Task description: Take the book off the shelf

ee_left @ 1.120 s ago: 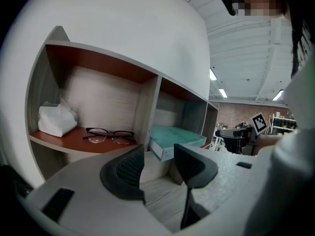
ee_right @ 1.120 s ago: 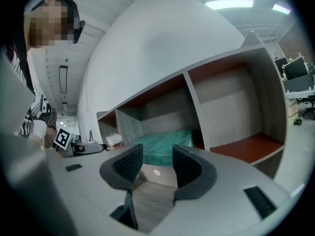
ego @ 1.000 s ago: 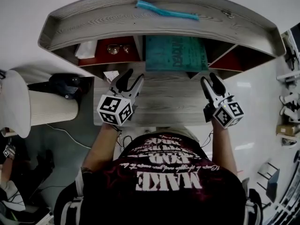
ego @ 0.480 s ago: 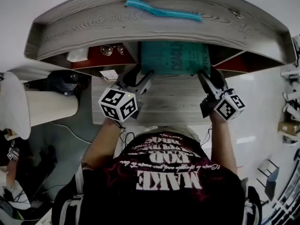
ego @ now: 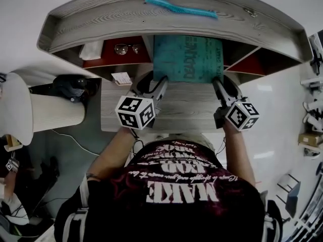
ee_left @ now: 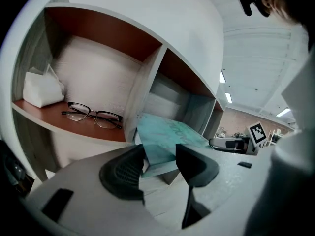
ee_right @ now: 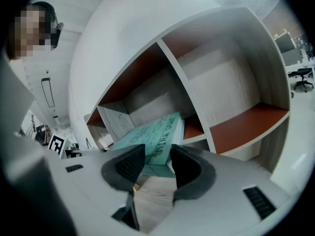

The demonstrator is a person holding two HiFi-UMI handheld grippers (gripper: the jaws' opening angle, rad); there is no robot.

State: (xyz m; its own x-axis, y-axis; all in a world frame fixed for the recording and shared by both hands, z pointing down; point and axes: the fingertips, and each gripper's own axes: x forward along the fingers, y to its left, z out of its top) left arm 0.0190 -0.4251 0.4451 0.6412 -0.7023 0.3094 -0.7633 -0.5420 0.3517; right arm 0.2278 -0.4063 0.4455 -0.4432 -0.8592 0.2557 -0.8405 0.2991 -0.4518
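Note:
A teal book [ego: 187, 58] lies flat in the middle compartment of the grey wooden shelf [ego: 101, 21], its near edge sticking out over the desk [ego: 186, 110]. My left gripper [ego: 151, 80] is at the book's near left corner. In the left gripper view that corner [ee_left: 162, 136] sits between the jaws of the left gripper [ee_left: 160, 156], which have just been opening. My right gripper [ego: 223, 82] is at the near right corner. Its jaws [ee_right: 157, 163] have just been closing around the book [ee_right: 147, 136], without a clear pinch.
A pair of glasses [ego: 127, 48] and a white wad [ego: 92, 50] lie in the left compartment. The right compartment [ee_right: 246, 119] holds nothing. A teal strip [ego: 181, 9] rests on the shelf top. A small card [ego: 121, 78] lies left of my left gripper.
Both grippers have moved forward to the book's near corners, the left one also shifting right. The book has not visibly moved.

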